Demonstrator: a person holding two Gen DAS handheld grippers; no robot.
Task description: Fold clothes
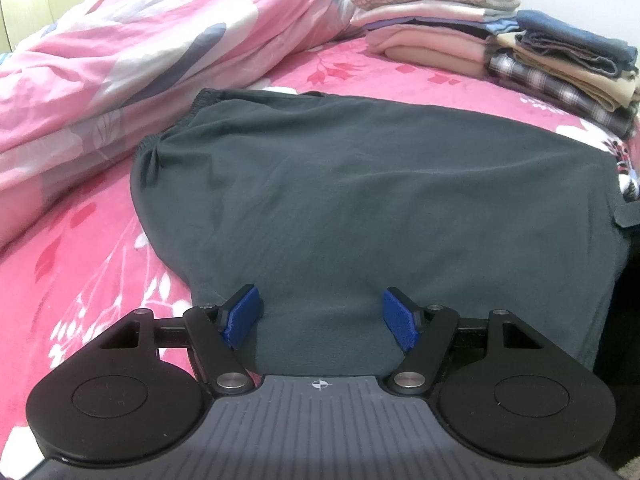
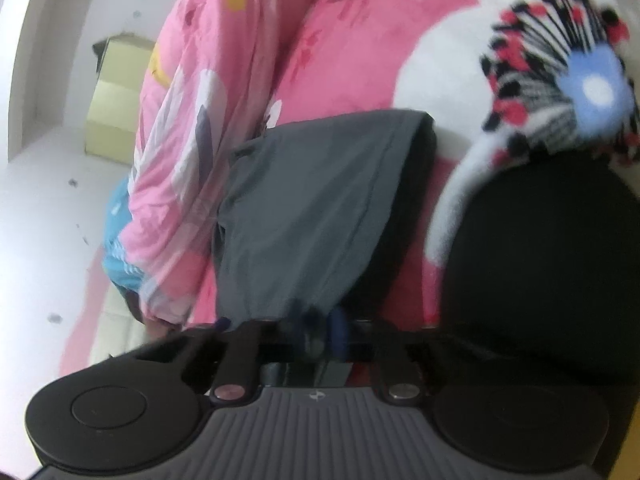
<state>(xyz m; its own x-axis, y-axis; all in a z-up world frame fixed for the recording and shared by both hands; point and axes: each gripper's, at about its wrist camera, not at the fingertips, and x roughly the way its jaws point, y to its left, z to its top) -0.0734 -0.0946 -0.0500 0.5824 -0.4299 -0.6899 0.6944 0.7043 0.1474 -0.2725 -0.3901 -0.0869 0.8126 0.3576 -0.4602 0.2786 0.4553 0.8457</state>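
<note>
Grey shorts (image 1: 360, 200) lie spread and unfolded on the pink bedsheet (image 1: 80, 280) near stacks of folded clothes (image 1: 460, 28), as the left gripper (image 1: 320, 316) hovers spread wide over one edge and the right gripper (image 2: 320, 332) pinches a hem, folding barely begun.

A pink floral bedsheet (image 1: 92, 264) covers the bed, printed with white sprigs and red leaves. A crumpled pink quilt (image 1: 132, 52) with grey and white patches lies heaped along its far left side. At the far right, two stacks of folded laundry (image 1: 432, 16) stand side by side, a checked piece topping the taller, a blue piece (image 1: 576, 40) topping the lower one above plaid cloth. In the right wrist view, a pale yellow box (image 2: 116, 108) sits by a white wall (image 2: 52, 40).
</note>
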